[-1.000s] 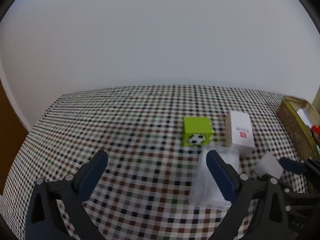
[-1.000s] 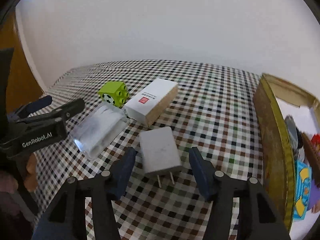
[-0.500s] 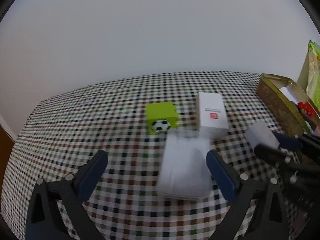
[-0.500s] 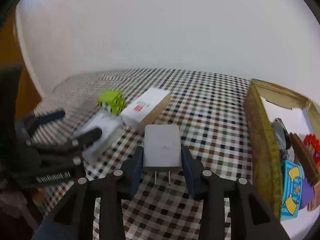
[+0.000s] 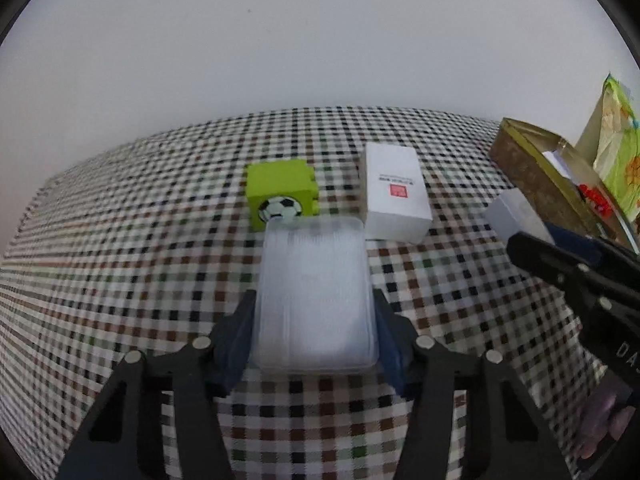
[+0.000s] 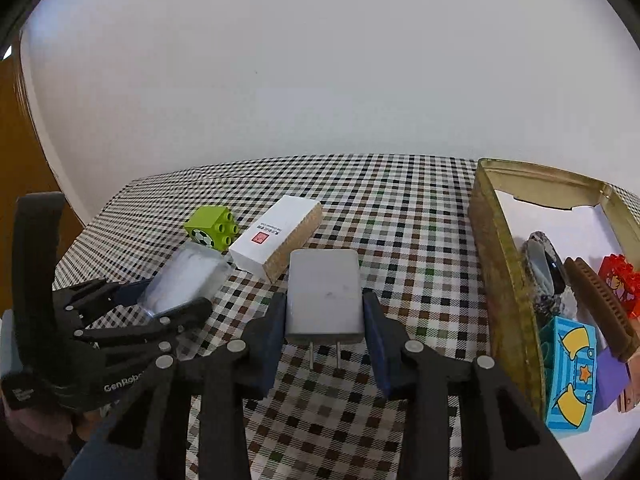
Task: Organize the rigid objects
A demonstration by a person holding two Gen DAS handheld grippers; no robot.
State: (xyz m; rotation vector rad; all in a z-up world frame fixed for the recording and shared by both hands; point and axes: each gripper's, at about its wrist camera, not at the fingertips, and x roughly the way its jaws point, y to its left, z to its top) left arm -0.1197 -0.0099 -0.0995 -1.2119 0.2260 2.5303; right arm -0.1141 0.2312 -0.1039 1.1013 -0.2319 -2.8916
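Left wrist view: the left claw (image 5: pixel 314 320), spread a second ago, is closing onto the clear plastic case (image 5: pixel 314 292) between its pads; green football block (image 5: pixel 280 196) just ahead. Right wrist view: the right claw (image 6: pixel 324 320) now pinches the white charger (image 6: pixel 324 292), lifted off the cloth; to its right, the gold tin (image 6: pixel 504 280) holds toy blocks, a brown comb.

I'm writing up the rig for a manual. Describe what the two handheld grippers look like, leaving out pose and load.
Both match. The left gripper and right gripper have matte black linkage arms with triangular cut-outs, joined by round silver rivets. Each finger ends in a flat dark blue pad. Seen from the right wrist camera, the left gripper's side carries white lettering beginning "GenRobo". No cables or sleeves show.
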